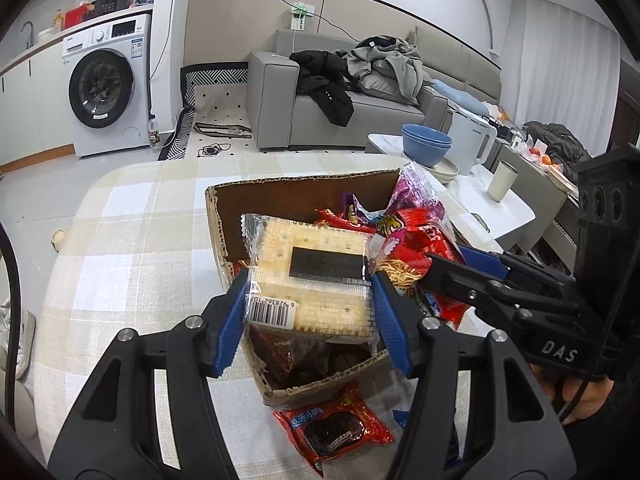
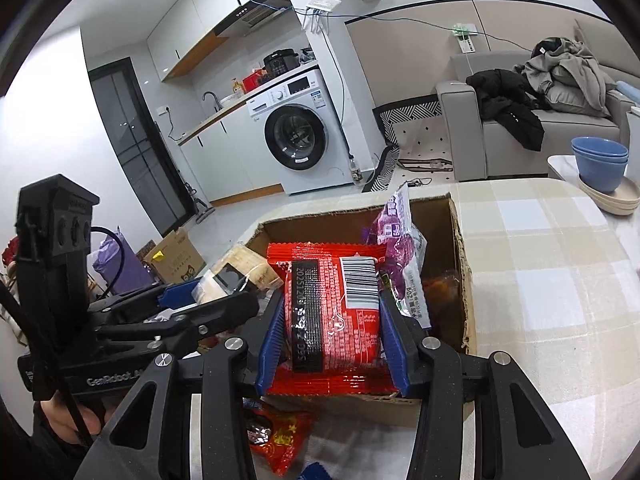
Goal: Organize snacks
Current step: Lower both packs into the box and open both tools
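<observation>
My left gripper is shut on a clear pack of pale crackers and holds it over the open cardboard box. My right gripper is shut on a red snack packet over the same box; it shows from the side in the left wrist view. A purple packet stands upright inside the box, with dark and red packets lower down. A red packet with a dark cake lies on the checked tablecloth in front of the box.
Blue bowls, a white kettle and a cup stand on a white side table to the right. A grey sofa with clothes and a washing machine are behind. Another red packet lies near the box front.
</observation>
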Demonstrator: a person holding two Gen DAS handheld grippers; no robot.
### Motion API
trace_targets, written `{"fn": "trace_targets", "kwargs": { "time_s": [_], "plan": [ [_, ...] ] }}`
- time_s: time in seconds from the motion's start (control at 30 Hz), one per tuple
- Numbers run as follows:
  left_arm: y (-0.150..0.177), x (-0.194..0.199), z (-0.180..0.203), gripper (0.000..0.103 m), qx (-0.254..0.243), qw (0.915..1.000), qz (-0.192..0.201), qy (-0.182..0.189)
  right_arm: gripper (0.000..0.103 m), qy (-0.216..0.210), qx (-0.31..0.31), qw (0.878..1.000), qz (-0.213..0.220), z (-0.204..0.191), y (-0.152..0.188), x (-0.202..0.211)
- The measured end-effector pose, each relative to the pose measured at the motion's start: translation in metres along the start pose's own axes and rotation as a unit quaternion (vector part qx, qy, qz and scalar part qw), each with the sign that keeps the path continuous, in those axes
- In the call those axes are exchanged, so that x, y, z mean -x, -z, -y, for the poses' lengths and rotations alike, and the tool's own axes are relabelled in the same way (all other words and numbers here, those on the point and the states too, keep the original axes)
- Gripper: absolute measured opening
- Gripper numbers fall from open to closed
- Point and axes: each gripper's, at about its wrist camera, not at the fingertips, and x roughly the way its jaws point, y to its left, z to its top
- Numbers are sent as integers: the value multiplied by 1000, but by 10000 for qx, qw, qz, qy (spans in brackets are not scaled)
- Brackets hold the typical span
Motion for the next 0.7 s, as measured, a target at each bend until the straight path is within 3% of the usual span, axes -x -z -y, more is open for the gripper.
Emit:
{"fn": "trace_targets", "kwargs": {
  "time_s": [0.3,0.7],
  "plan": [
    [0,-7,4,57,-57,10000,-54,-12,46,335,229,9991,-111,2,1,-1],
    [1,-18,8,58,-175,9998,-12,-22,52,647,205,9977,35,11,7,34]
  ]
}}
